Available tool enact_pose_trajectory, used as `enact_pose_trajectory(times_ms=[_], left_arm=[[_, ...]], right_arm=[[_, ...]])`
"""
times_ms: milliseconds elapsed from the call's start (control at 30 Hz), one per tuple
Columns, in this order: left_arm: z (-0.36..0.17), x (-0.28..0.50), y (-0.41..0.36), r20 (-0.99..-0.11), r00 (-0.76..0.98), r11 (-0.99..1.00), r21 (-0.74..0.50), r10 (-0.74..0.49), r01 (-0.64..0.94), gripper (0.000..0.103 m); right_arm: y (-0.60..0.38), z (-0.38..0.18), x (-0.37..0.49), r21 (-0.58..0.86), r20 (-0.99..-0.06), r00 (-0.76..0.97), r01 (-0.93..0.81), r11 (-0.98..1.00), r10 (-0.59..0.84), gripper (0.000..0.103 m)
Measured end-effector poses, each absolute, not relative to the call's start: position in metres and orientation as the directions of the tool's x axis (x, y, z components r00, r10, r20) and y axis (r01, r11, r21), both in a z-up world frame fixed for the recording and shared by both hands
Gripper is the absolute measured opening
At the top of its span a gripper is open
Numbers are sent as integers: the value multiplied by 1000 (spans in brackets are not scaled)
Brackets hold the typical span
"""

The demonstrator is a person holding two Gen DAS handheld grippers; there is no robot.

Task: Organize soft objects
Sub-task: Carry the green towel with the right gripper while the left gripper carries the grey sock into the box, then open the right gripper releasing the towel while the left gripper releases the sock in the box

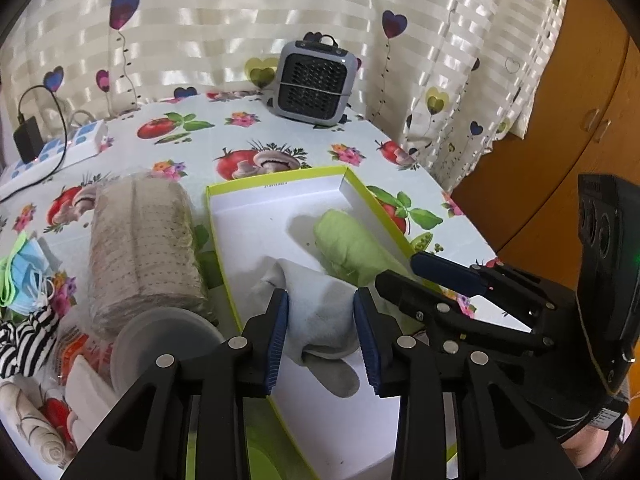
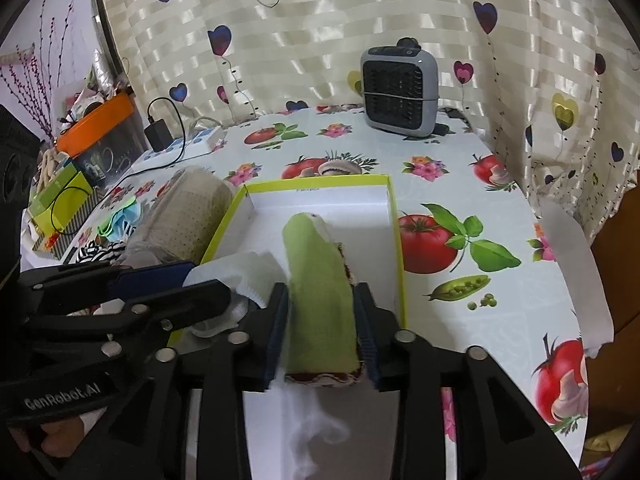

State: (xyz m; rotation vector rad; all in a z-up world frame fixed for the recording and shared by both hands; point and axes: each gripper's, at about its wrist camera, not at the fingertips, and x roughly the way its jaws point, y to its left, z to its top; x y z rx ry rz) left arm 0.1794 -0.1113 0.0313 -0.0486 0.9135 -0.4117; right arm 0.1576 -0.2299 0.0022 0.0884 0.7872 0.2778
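Green rolled cloth and grey sock lie in the yellow-rimmed box, each between open gripper jaws (right, left); masks, striped cloth remain left on the counter.

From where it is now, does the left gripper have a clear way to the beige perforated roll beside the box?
Probably yes. The beige perforated roll lies on the table just outside the box's left wall, nothing on top of it. The left gripper is open over the white sock and would only need to clear that low wall.
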Motion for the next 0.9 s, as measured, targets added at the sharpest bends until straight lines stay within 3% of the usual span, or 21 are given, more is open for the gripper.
enact_pose_trajectory(times_ms=[900], left_arm=[[65,110,-80,-694,623,930,-219,-361,295,34]], right_arm=[[-224,35,89,175,-631,717,-240,955,296,41]])
